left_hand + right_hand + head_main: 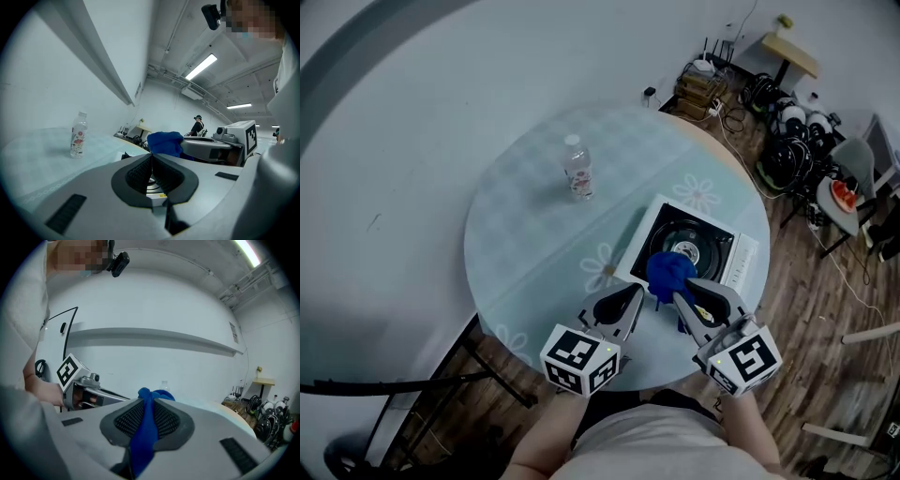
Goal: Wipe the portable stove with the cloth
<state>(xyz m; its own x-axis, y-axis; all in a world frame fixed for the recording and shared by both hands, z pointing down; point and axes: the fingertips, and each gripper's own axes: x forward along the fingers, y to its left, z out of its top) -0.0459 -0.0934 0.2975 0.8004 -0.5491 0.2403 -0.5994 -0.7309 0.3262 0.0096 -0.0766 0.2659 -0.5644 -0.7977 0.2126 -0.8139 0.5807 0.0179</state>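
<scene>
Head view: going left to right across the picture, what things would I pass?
Clear plastic water bottle → white portable stove → tangle of black cables on the floor. The blue cloth, held in the right gripper, overlaps the stove, so it is left out.

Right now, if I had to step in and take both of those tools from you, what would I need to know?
The right hand-held gripper is shut on the blue cloth, which is bunched over the near part of the portable stove, by the burner.
The left hand-held gripper is shut with nothing in it, at the stove's near-left edge.
The stove sits on the round table; a water bottle stands apart, farther back on the left.
Done: the cloth is gripped and at the stove.
Left: the wiping. How much is already wiped, and whether the cloth touches the top, cannot be told.
</scene>
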